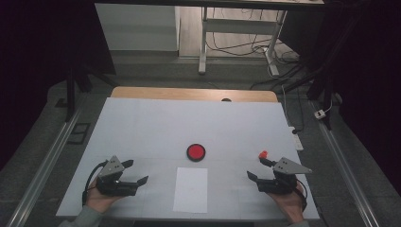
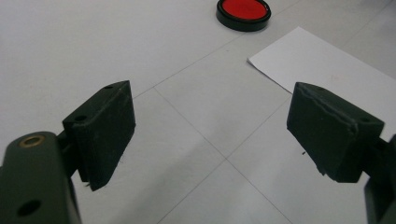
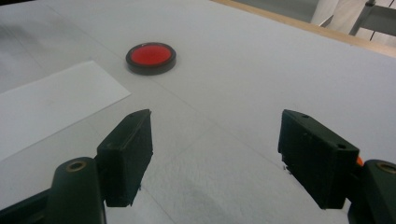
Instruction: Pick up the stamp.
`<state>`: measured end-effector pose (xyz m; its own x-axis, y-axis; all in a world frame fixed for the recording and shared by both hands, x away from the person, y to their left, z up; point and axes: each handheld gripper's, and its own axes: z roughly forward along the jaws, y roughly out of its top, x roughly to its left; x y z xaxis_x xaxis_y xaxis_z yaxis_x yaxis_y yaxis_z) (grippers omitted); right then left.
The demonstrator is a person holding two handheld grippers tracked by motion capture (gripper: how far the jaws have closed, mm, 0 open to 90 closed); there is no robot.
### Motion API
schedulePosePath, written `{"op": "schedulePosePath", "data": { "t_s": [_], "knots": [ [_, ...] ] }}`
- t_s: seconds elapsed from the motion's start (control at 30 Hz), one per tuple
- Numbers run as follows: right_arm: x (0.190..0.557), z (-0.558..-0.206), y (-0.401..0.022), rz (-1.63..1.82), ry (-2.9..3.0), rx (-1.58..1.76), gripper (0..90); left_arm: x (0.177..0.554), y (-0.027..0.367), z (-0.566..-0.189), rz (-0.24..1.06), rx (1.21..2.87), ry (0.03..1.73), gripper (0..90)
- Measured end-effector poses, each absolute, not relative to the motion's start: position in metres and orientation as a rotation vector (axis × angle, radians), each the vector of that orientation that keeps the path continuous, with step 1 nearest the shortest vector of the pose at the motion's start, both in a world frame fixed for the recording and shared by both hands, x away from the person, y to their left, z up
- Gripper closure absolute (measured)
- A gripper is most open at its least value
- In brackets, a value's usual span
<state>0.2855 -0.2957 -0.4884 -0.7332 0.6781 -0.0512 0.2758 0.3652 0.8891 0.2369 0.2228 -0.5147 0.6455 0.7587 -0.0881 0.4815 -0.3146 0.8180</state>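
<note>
Jaws wide apart on both grippers, nothing between them, resting low over the table's near edge. Left gripper [image 1: 135, 172] at the near left, held in a hand [image 1: 97, 198]; right gripper [image 1: 259, 169] at the near right, likewise empty. Black blocky pads [image 2: 105, 128], matte, edges slightly chipped. Between the two, flat on the table, a white sheet of paper [image 1: 190, 189]: thin, rectangular, smooth, long side running away from the person. Just beyond its far edge, apart from it, a round red disc with a black rim [image 1: 195, 152], low and glossy. Small orange-red piece [image 1: 263, 154] just behind the right gripper, identity unclear. Table cover [image 1: 142, 123] pale, faintly creased. Judged stage: start, nothing grasped yet. Next move likely calls for closing in on the sheet or disc; thin paper hard to pinch off a flat surface.
</note>
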Motion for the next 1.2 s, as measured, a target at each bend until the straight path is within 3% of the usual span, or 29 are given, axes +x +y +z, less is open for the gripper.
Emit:
{"op": "schedulePosePath", "data": {
  "t_s": [0.8, 1.2],
  "knots": [
    [0.328, -0.462, -0.299, 1.205, 2.132, 0.984, 29.9, 0.240, 0.222, -0.517, 0.407, 1.977, 0.990, 15.8],
    [0.356, -0.472, -0.315, 1.166, 2.115, 1.083, 31.6, 0.241, 0.224, -0.517, 0.399, 1.963, 1.001, 15.8]
  ]
}}
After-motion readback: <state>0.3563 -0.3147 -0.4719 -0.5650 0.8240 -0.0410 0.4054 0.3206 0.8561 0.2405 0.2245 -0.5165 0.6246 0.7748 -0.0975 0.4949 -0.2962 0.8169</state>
